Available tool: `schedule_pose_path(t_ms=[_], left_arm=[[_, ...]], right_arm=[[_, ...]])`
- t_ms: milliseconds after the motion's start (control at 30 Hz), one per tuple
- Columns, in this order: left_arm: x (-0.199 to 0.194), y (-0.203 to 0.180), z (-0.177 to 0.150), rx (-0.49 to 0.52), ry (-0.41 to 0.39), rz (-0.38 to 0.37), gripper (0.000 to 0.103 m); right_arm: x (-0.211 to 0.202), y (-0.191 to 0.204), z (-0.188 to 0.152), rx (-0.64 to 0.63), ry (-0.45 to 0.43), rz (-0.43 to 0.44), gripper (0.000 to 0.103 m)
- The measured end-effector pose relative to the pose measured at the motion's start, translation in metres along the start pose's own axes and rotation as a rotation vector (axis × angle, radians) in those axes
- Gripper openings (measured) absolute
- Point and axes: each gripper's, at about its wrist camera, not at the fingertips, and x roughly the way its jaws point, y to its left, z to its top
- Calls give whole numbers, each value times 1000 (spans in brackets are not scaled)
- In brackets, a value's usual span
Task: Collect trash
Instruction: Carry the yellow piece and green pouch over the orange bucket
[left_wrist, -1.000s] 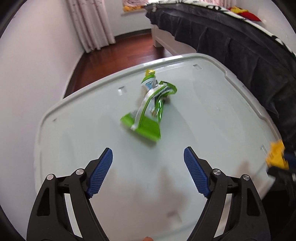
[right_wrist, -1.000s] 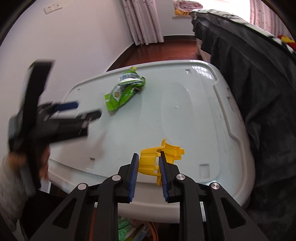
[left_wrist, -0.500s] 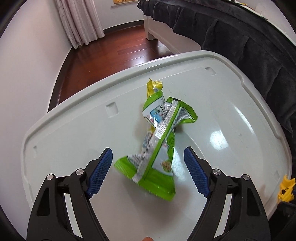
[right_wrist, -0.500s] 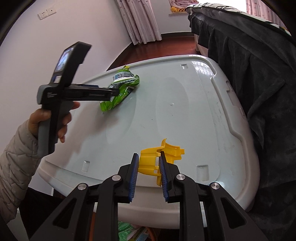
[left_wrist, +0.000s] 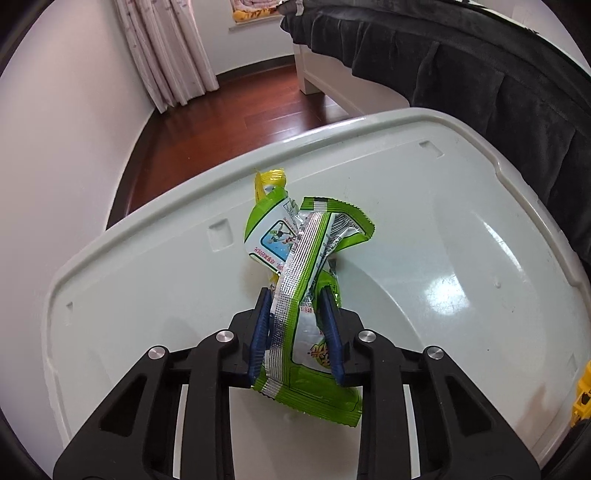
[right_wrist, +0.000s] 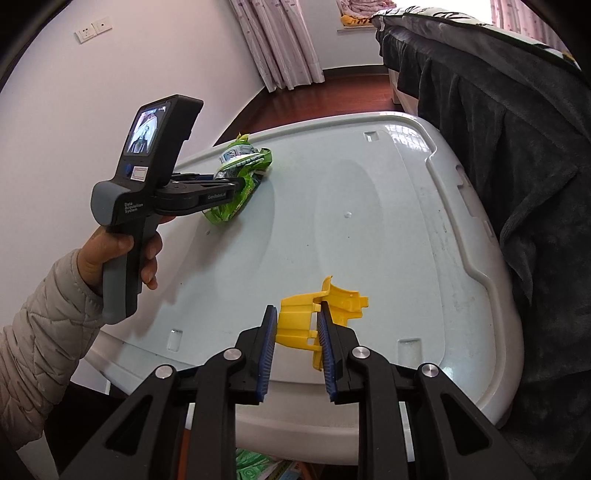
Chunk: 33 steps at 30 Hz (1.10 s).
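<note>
The green snack wrapper (left_wrist: 303, 295) lies on the pale worktop (left_wrist: 443, 229), and your left gripper (left_wrist: 297, 332) is closing on it (a second ago it hung wide, short of it). Your right gripper (right_wrist: 295, 343) clamps the yellow plastic piece (right_wrist: 314, 310). Binning both remains.

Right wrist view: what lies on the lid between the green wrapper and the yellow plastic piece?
Nothing. In the right wrist view the pale lid is bare between the green wrapper and the yellow plastic piece.
</note>
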Motion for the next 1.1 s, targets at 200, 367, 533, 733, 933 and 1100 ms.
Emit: schedule_pose_path(t_ms=[200,367,533,733,933,1100], left_arm=[[-16,0,-8,-13,-32,15,26],[-35,0,-12,-23,-53,17,26],[-61,1,-18,-39,-74,10,26],[-106,-1,-45,-73,-96,-5,26],[-146,-7,-87,-104,-95,-28,26],[-171,-16,-128,-120,-73,-33,26]], right_arm=[[-3,2,0,-7,-7,1,22],[-11,11,-1,-25,-21,11,22],[-25,23,-5,-51,-36,22,23],[-46,40,-17,-83,-51,35,23],[-64,55,-40,-113,-46,53,23],[-77,68,-67,-137,-31,75,23]])
